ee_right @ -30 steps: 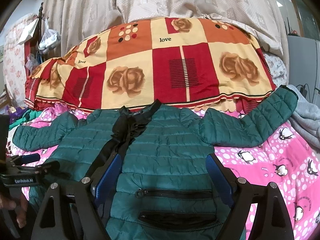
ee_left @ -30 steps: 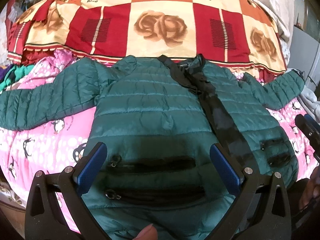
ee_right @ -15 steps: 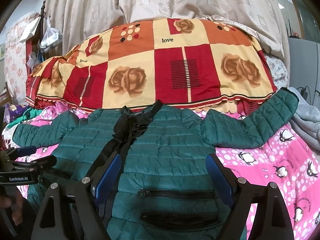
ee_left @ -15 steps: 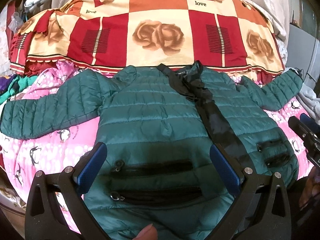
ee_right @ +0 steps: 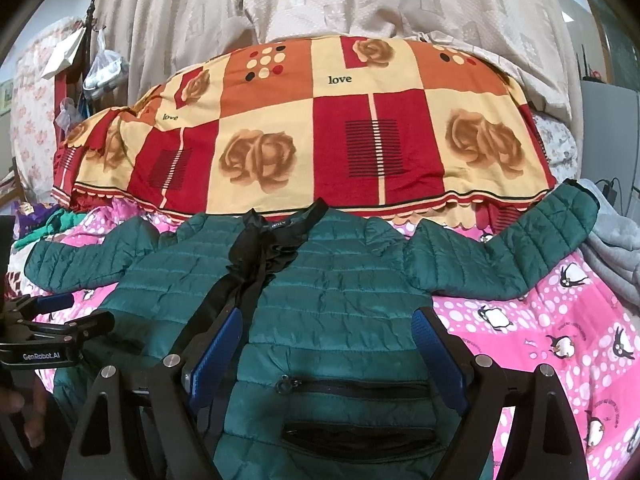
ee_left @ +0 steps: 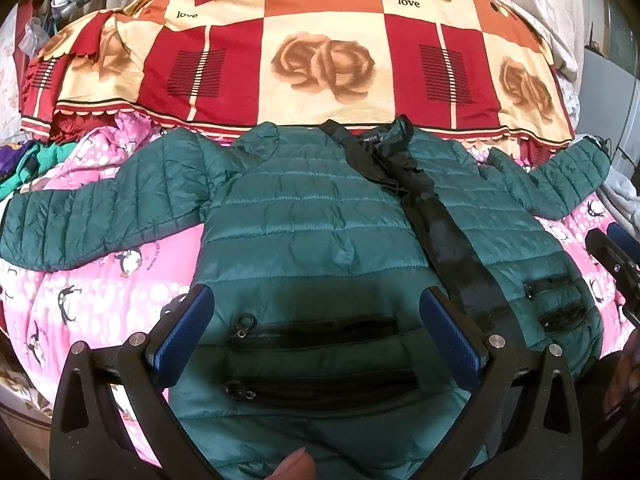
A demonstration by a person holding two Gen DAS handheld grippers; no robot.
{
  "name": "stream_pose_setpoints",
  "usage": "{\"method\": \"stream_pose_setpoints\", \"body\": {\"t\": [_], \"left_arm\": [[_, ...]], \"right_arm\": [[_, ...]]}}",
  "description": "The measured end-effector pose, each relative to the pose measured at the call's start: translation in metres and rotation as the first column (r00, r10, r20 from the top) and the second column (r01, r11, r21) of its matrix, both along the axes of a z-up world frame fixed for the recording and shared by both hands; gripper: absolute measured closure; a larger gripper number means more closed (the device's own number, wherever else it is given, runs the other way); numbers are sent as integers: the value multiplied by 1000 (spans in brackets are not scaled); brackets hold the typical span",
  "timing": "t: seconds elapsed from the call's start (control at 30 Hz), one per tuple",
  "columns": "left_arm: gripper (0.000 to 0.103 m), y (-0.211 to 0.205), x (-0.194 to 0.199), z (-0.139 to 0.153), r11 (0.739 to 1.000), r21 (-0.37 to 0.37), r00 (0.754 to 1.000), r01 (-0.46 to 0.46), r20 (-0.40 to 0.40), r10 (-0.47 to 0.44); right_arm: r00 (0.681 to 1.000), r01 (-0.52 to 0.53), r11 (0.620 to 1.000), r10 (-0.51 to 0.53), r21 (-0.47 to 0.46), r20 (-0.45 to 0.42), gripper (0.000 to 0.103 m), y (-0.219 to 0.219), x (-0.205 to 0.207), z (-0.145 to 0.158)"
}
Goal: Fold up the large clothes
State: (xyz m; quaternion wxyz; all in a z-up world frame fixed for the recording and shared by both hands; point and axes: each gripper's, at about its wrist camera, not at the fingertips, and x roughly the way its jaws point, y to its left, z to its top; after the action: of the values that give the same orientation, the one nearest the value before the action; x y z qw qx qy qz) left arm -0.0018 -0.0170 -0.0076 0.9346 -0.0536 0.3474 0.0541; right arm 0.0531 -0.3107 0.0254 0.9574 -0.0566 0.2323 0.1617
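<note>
Green jacket (ee_left: 304, 232) — flat, sleeves outspread

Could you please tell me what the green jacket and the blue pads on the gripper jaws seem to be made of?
The green quilted puffer jacket looks like thin, slightly glossy synthetic shell, probably nylon or polyester: stitched horizontal channels, fine crinkles and a soft sheen. The blue pads look like matte rubbery material with a fine ribbed texture, though foam cannot be excluded.

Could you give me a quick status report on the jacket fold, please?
Left gripper and right gripper open, above the hem. Green jacket flat, sleeves spread, unfolded. Nothing lying on it.
</note>
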Motion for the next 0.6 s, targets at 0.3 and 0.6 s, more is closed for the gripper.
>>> {"method": "stream_pose_setpoints", "body": {"t": [0.3,0.6], "left_arm": [[0,0,0,0,1000,0,1000,-1,-1,1],[0,1,0,-1,1000,0,1000,0,-4,0]], "right_arm": [[999,-37,998,38,-53,19,18,11,-5,-3],[1000,-21,1000,21,10,5,18,0,-2,1]]}}
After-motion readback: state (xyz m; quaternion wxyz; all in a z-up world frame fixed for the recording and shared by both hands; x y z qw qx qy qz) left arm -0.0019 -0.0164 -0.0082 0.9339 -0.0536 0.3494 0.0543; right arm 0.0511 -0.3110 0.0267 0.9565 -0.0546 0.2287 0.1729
